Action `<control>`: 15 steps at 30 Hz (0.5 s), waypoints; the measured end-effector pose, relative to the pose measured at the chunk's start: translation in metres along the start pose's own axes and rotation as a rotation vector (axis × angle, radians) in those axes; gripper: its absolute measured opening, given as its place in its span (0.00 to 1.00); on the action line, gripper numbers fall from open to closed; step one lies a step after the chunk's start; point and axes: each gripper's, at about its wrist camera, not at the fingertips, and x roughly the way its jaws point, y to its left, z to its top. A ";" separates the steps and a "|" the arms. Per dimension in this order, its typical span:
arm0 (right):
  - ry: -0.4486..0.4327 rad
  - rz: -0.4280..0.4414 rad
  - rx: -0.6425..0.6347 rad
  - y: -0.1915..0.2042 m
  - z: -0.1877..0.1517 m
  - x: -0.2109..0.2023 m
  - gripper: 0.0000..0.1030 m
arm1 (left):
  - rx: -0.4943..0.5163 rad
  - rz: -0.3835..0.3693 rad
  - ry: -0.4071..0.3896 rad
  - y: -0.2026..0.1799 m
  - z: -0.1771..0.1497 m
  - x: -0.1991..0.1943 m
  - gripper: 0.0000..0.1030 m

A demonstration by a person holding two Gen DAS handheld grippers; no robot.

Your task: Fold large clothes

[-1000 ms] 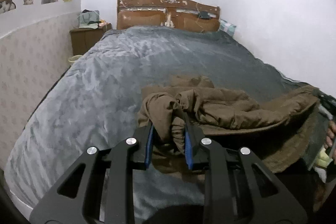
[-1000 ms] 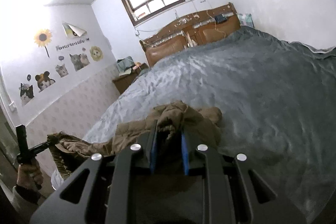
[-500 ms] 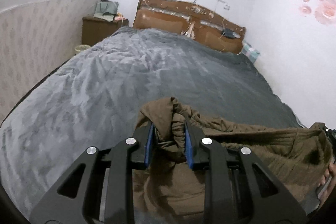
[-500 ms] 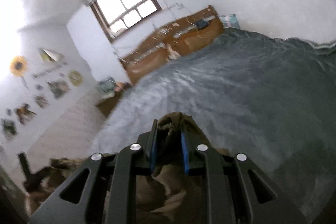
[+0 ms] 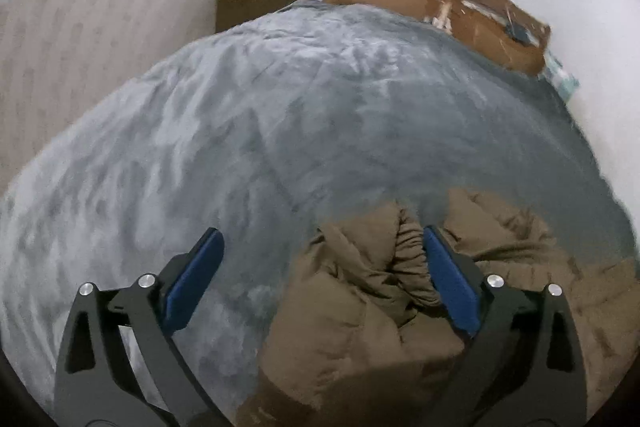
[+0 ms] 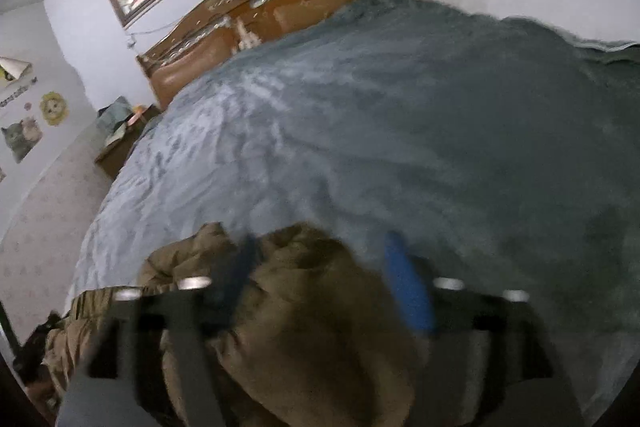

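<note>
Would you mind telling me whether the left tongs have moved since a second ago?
Yes. The left tongs have moved forward over the bed and tipped down: the headboard looms nearer and higher, and their jaws are opening off the brown coat.

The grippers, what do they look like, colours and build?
The left gripper and the right gripper look alike: matte black angular fingers with triangular cut-outs, round silver bolt heads, and long blue pads lining the inner faces of the fingertips. No cables, markings or sleeves show. The right wrist view is motion-blurred.
</note>
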 end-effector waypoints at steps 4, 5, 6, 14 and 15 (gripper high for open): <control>-0.060 0.036 0.016 -0.012 0.005 -0.022 0.85 | 0.065 0.070 -0.042 0.000 0.003 -0.030 0.95; -0.064 0.031 0.023 -0.015 0.006 -0.027 0.87 | 0.110 0.125 -0.075 0.001 0.002 -0.044 0.97; -0.059 0.033 0.031 -0.019 0.005 -0.030 0.87 | 0.151 0.171 -0.122 0.001 0.001 -0.060 0.97; 0.056 0.021 -0.124 -0.002 -0.010 -0.014 0.87 | 0.224 0.001 -0.020 0.007 -0.012 -0.087 0.97; 0.074 0.020 -0.149 0.001 -0.012 -0.011 0.87 | 0.278 0.000 -0.005 0.000 -0.019 -0.083 0.97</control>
